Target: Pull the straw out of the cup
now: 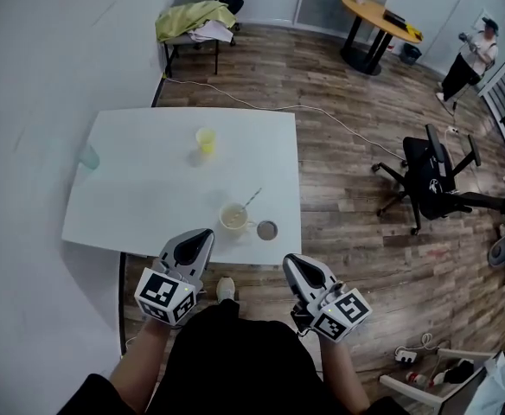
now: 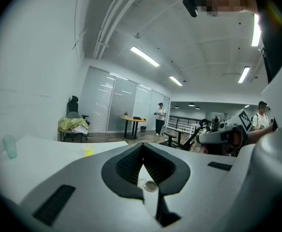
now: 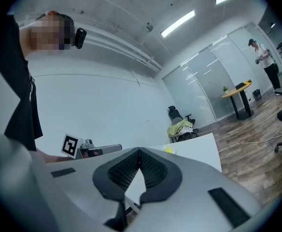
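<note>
A pale cup (image 1: 233, 217) stands near the front edge of the white table (image 1: 149, 188), and a thin straw (image 1: 251, 199) leans out of it toward the back right. A small round lid (image 1: 267, 230) lies just right of the cup, and shows through the left jaws as the lid (image 2: 150, 186). My left gripper (image 1: 202, 235) hovers at the table's front edge, just left of and nearer than the cup, shut and empty. My right gripper (image 1: 292, 263) is off the table's front right corner, also shut on nothing. Both gripper views show the fingertips meeting: left gripper (image 2: 142, 147), right gripper (image 3: 139, 151).
A yellow cup (image 1: 205, 139) stands mid-table toward the back, and a translucent teal cup (image 1: 89, 156) at the left edge. A white wall runs along the left. Office chairs (image 1: 431, 180), a cable on the wood floor and a person (image 1: 467, 63) are to the right.
</note>
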